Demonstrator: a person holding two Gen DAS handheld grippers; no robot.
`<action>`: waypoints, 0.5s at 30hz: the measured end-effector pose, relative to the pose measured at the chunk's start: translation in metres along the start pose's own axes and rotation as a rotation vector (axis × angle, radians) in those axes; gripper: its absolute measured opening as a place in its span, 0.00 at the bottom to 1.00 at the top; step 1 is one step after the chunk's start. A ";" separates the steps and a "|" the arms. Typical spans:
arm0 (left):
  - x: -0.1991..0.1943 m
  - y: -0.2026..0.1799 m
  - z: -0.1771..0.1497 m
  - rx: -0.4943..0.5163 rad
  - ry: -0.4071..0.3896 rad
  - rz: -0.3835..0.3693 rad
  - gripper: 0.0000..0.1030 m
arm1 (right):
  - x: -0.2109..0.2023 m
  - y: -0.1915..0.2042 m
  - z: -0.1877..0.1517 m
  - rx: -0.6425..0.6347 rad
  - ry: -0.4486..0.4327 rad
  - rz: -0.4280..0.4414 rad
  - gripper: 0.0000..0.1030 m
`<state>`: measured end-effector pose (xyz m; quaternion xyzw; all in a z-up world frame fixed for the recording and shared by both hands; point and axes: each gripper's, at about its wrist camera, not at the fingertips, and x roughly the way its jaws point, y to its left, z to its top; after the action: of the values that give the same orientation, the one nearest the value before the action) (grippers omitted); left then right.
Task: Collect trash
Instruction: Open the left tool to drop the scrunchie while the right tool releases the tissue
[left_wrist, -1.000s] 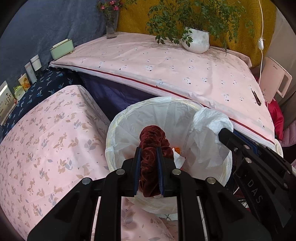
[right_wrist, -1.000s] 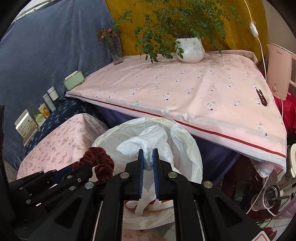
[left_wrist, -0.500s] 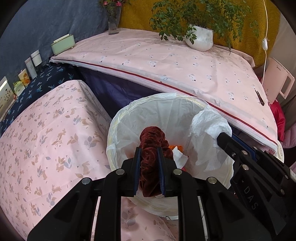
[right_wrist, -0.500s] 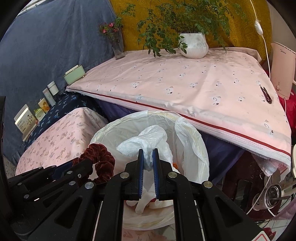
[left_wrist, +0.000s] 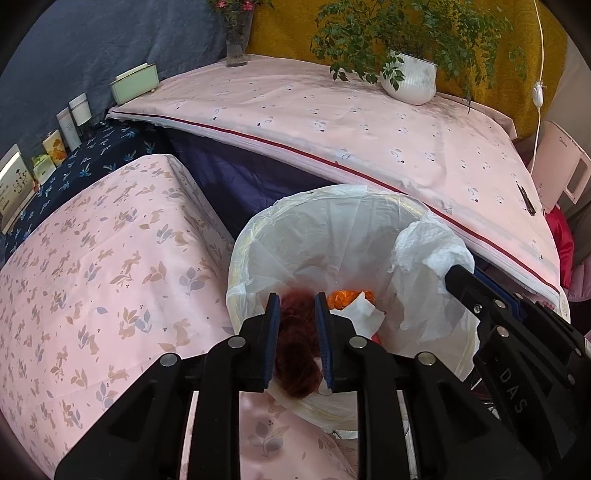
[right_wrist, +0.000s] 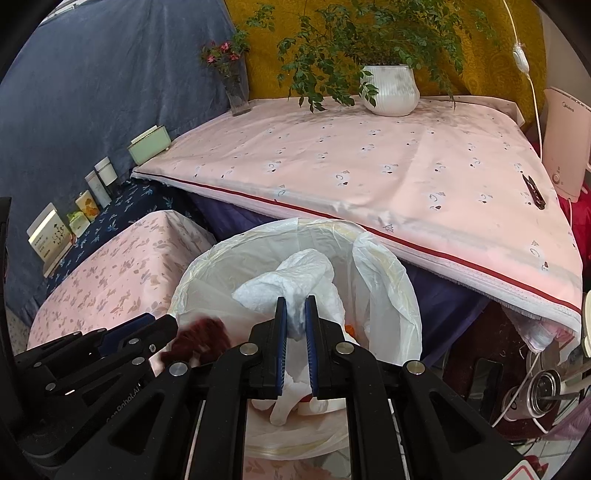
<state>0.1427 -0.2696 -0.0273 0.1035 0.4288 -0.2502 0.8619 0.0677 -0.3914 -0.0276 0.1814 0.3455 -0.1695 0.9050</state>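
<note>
Scrunchie (left_wrist: 297, 345) blurred, perhaps loose, inside bin rim (left_wrist: 236, 258)

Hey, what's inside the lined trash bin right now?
Inside the trash bin lie orange scraps and white paper. A dark red scrunchie, blurred, sits between the left gripper's opening jaws. The right gripper holds white tissue above it. The bottom is covered.

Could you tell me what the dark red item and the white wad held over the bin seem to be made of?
Dark red item: probably velvety fabric, a scrunchie; matte, gathered, though blurred.
White wad: likely tissue paper; matte, crumpled, faintly embossed.
Bin liner: thin plastic film; translucent, glossy creases.
</note>
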 end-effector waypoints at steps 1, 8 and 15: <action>0.000 0.001 0.000 -0.001 -0.001 0.001 0.19 | 0.000 0.001 0.000 -0.001 0.000 0.000 0.09; -0.006 0.003 0.001 0.004 -0.027 0.025 0.41 | 0.000 0.006 0.001 -0.011 -0.007 -0.012 0.18; -0.009 0.010 0.001 -0.007 -0.040 0.052 0.52 | -0.004 0.010 0.001 -0.024 -0.015 -0.023 0.33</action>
<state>0.1439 -0.2583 -0.0202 0.1067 0.4095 -0.2283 0.8768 0.0699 -0.3823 -0.0217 0.1653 0.3429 -0.1771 0.9076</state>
